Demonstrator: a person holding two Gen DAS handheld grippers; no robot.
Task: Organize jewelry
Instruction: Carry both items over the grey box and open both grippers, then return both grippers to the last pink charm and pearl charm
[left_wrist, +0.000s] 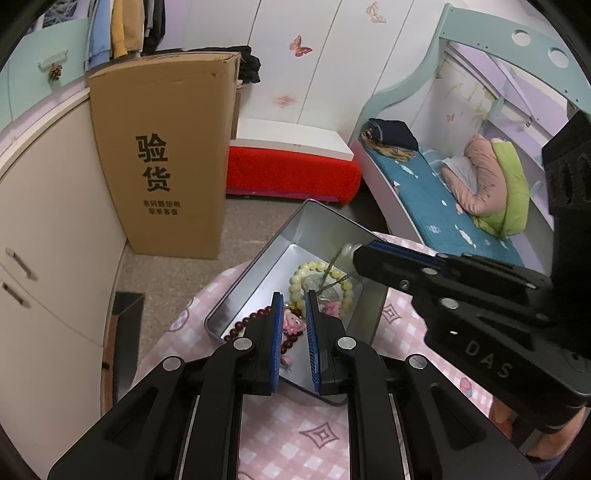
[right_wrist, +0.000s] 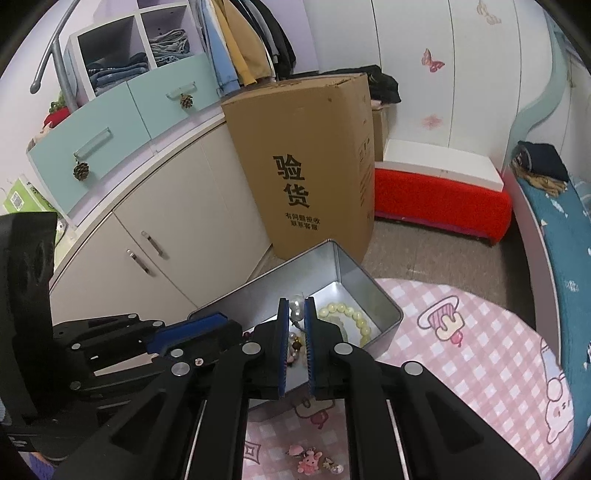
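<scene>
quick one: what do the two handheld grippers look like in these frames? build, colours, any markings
Both match: matte black plastic linkage bodies with round silver pivot pins and two flat parallel fingers faced with ribbed blue pads. The left gripper shows this head-on. The right gripper, seen side-on in the left wrist view, carries raised "DAS" lettering on its body and a boxy black housing behind. No cables or sleeves are visible.

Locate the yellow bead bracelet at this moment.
The yellow bead bracelet lies on the floor of the open metal tin, toward its far right end, just right of the right gripper tips in the right wrist view.
</scene>
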